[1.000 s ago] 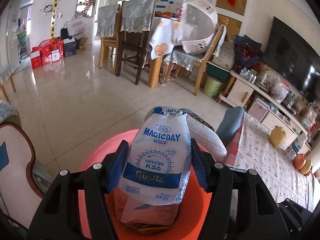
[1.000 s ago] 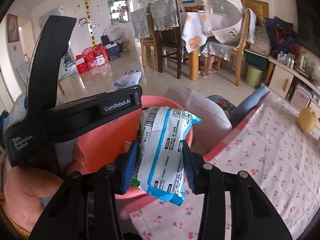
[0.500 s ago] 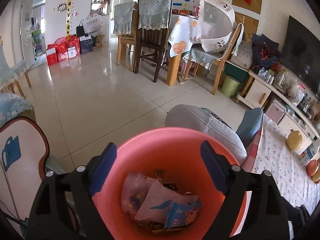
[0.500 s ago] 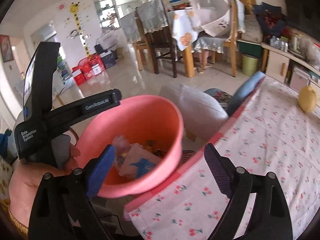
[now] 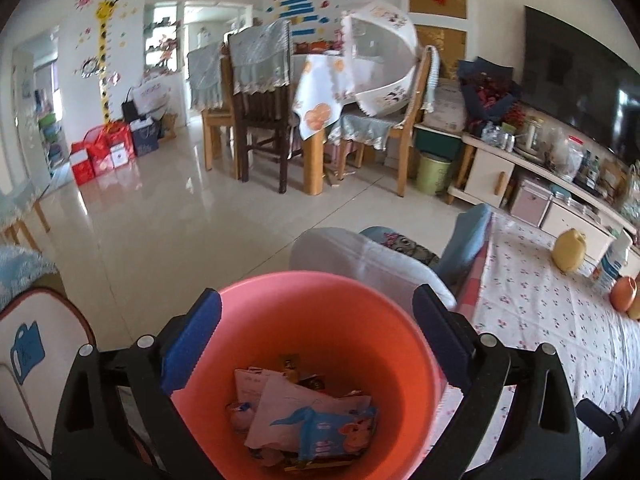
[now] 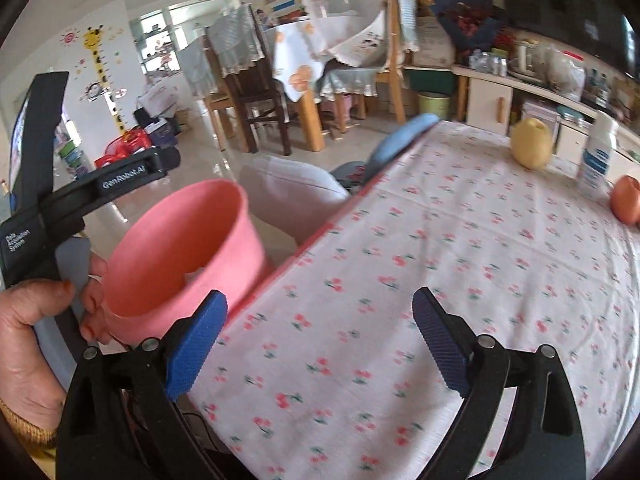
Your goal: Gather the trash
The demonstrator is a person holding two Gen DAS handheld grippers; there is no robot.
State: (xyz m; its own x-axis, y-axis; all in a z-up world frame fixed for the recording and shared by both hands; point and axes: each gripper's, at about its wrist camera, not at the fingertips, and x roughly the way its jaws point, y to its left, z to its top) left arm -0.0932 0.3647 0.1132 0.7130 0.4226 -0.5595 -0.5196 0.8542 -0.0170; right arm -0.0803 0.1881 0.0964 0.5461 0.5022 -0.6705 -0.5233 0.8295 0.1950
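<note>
Pink bin [image 5: 320, 320], white tablecloth [image 6: 460, 280] with red cherry print.

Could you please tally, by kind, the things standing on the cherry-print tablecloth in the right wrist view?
Yellow pear-like fruit: 1
Orange-red fruit: 1, cut off by the frame edge
White bottle with blue label: 1
Total: 3 on the tablecloth

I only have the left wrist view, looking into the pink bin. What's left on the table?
Observer: On the cherry-print tablecloth, a yellow pear, a white bottle with a blue label and an orange fruit at the far edge.
Operator: Any wrappers?
Observer: None in the stretch that shows.
Operator: Is the right hand-held gripper carrying anything?
Observer: No, the right hand-held gripper is opening over bare cloth, nothing between its jaws.
</note>
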